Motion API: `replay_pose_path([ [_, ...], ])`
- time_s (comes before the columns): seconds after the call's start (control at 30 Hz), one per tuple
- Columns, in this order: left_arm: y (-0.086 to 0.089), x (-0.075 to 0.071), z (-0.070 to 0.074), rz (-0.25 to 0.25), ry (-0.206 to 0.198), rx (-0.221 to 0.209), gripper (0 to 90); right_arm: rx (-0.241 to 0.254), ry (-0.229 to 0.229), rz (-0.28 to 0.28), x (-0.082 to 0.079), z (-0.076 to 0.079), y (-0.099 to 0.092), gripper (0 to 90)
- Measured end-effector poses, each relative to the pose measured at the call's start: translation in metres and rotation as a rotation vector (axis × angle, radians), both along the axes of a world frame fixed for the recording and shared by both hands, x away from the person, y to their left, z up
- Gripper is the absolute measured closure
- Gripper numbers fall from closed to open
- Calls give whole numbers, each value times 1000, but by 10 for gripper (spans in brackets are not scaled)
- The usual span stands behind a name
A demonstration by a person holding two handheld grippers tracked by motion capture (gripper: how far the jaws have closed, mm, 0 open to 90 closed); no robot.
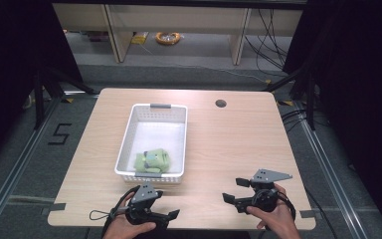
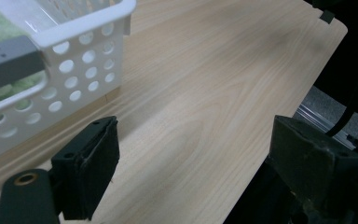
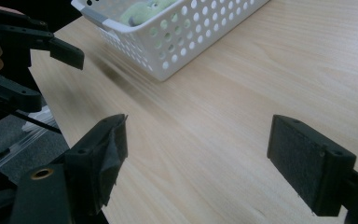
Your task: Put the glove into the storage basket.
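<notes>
Wood table (image 1: 229,144) w/ white basket (image 1: 124,149); left gripper (image 1: 165,205) & right gripper (image 1: 235,189) both wide, empty.

Open tabletop on the right, one basket blocking the left-centre.

The white basket (image 1: 151,144) stands as the one tall obstacle on the wooden table (image 1: 234,149), running from centre toward 11 o'clock; its perforated wall rises just beyond the left gripper (image 1: 166,204) at 12 o'clock. A green cloth (image 1: 151,161) fills its near end, the far end bare. From 1 to 5 o'clock the board lies bare apart from a small round hole (image 1: 221,103) at 1 o'clock. The right gripper (image 1: 236,189), jaws spread, has clear wood ahead of it. Between the two grippers at 6 o'clock runs a free strip.
</notes>
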State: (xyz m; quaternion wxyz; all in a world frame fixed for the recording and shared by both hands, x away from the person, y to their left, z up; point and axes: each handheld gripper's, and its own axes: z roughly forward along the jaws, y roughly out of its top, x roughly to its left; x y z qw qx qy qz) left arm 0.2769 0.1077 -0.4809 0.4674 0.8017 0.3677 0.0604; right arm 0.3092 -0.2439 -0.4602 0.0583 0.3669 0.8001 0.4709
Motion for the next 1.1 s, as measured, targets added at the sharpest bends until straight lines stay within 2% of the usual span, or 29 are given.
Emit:
replay_pose_path([
  [0.03,0,-1,-2,-12,-1,25,156,22,20,5,-1,-2,0,209],
  [0.07,0,-1,-2,-12,-1,25,156,22,20,5,-1,-2,0,209],
  [0.1,-2,-3,-5,-25,-2,19,156,17,42,-6,-5,-4,-1,207],
  [0.13,-1,-3,-5,-29,-3,31,156,35,42,-4,-6,-6,0,206],
  [0.27,-2,-5,-8,-36,-6,25,156,12,52,-17,-11,-9,-3,204],
  [0.3,-2,-6,-9,-36,-1,40,156,23,36,-11,-12,-13,-4,203],
  [0.37,-2,-7,-11,-35,-4,39,156,16,35,-11,-14,-16,-6,202],
  [0.4,-1,-7,-11,-60,9,58,156,12,16,-3,-15,-17,-8,203],
  [0.43,-1,-7,-11,-60,9,58,156,23,50,-11,-17,-18,-7,202],
  [0.47,-2,-8,-12,-44,-6,69,156,23,50,-11,-17,-18,-7,202],
  [0.5,-1,-9,-11,-74,-1,85,156,14,56,-12,-20,-20,-9,203],
  [0.53,-1,-9,-11,-74,-1,85,156,14,56,-12,-20,-20,-9,203],
  [0.57,0,-9,-11,-67,-4,86,156,-16,35,-12,-20,-22,-12,200],
  [0.6,0,-9,-12,-68,0,87,156,0,62,-27,-23,-22,-11,199],
  [0.7,0,-11,-13,-53,2,67,156,-15,42,-14,-23,-26,-13,194],
  [0.73,0,-12,-15,-51,0,74,156,-10,56,-15,-26,-27,-14,193],
  [0.77,1,-12,-15,-61,7,78,156,-42,38,-6,-26,-28,-15,192],
  [0.8,1,-12,-15,-58,0,97,156,-32,54,-6,-28,-28,-14,192],
  [0.83,1,-14,-16,-50,19,89,156,-49,35,11,-27,-30,-15,192],
  [0.87,1,-14,-16,-50,19,89,156,-53,45,7,-29,-30,-14,192],
  [0.9,1,-14,-18,-69,-5,119,156,-63,35,14,-30,-31,-13,192],
  [0.93,1,-14,-18,-69,-5,119,156,-63,35,14,-30,-31,-13,192],
  [0.97,-2,-16,-21,-51,9,97,156,-83,61,11,-34,-33,-10,192],
  [1.0,-2,-16,-21,-51,9,97,156,-83,61,11,-34,-33,-10,192],
  [1.03,-1,-16,-20,-43,24,91,156,-103,46,32,-34,-35,-9,192],
  [1.07,0,-16,-20,-45,6,103,156,-123,29,44,-33,-36,-10,192],
  [1.1,1,-16,-19,-48,3,97,156,-113,51,29,-36,-36,-8,190],
])
